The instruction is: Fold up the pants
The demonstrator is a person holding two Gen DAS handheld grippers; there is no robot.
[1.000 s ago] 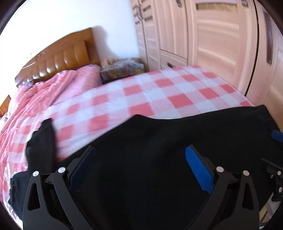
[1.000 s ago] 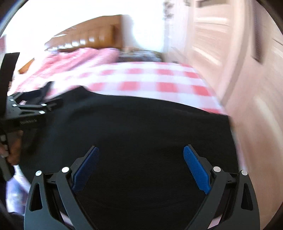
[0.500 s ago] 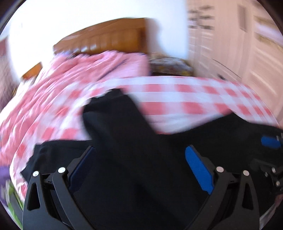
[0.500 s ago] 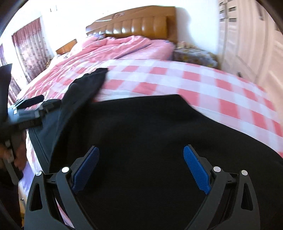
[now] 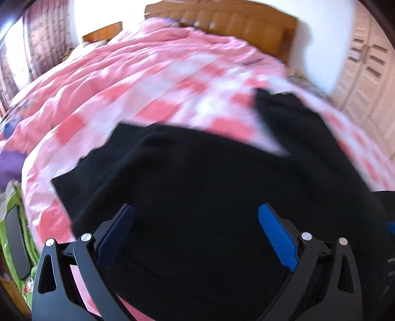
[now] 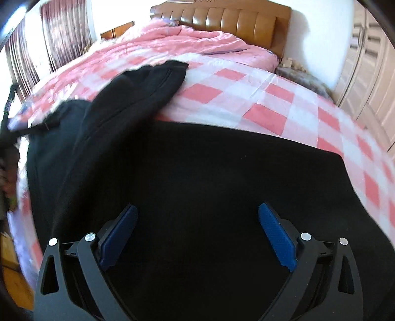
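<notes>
Black pants (image 5: 197,187) lie spread on the pink checked bed sheet (image 5: 172,98), near its front edge. One leg runs away toward the headboard; in the right wrist view it is the leg (image 6: 138,91) at upper left, and the pants (image 6: 209,177) fill the lower frame. My left gripper (image 5: 196,229) is open and empty, just above the black cloth. My right gripper (image 6: 197,228) is open and empty over the wide part of the pants. The left view is blurred.
A pink quilt (image 6: 172,39) is bunched at the head of the bed under a brown headboard (image 6: 234,22). White wardrobe doors (image 6: 370,61) stand on the right. Curtains (image 6: 56,32) hang at left. A green bag (image 5: 12,234) sits beside the bed.
Both grippers have swung left, so the views now face the headboard and curtains instead of the wardrobe. A pant leg now lies stretched out on the sheet. Both stayed open.
</notes>
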